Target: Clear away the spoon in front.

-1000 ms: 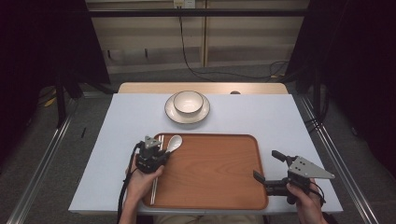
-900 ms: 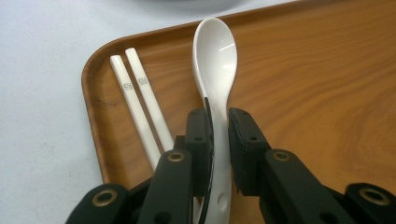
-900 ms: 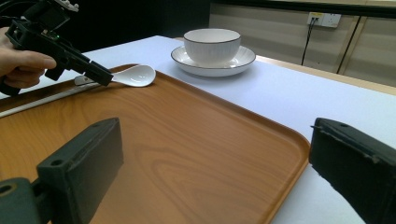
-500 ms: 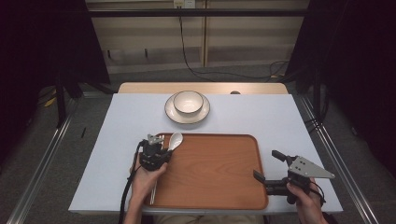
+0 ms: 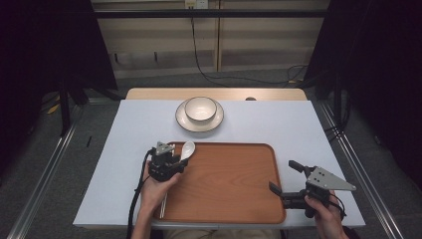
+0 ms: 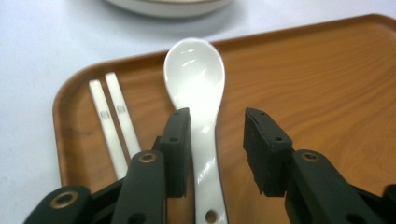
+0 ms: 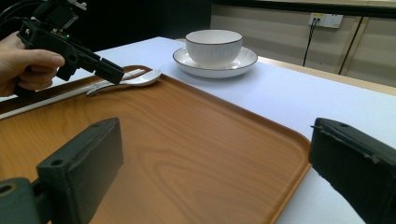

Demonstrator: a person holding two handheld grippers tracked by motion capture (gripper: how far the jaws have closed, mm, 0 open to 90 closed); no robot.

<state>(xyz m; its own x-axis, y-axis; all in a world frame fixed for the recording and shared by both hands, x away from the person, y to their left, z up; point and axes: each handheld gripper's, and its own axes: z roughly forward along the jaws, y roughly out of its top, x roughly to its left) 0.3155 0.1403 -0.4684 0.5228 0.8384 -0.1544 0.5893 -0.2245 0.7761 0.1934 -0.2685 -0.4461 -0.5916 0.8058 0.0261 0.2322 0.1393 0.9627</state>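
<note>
**Left gripper view: jaws spread on either side of a white spoon's handle**

A white ceramic spoon (image 6: 198, 116) lies on a wooden tray (image 6: 317, 84), bowl end pointing away, near the tray's far left corner. The left gripper (image 6: 217, 140) sits low over it, its two black jaws spread, one on each side of the handle; the left jaw is touching or nearly touching the handle, the right one stands clear. Just left of the spoon lie two white chopsticks (image 6: 114, 123), side by side.

From the high view, the tray lies on a pale table (image 5: 298, 124). Beyond the tray, a white bowl (image 5: 200, 108) stands on a saucer (image 5: 185, 123). The right gripper (image 5: 287, 177) hovers over the tray's near right corner, jaws spread wide and holding nothing.
</note>
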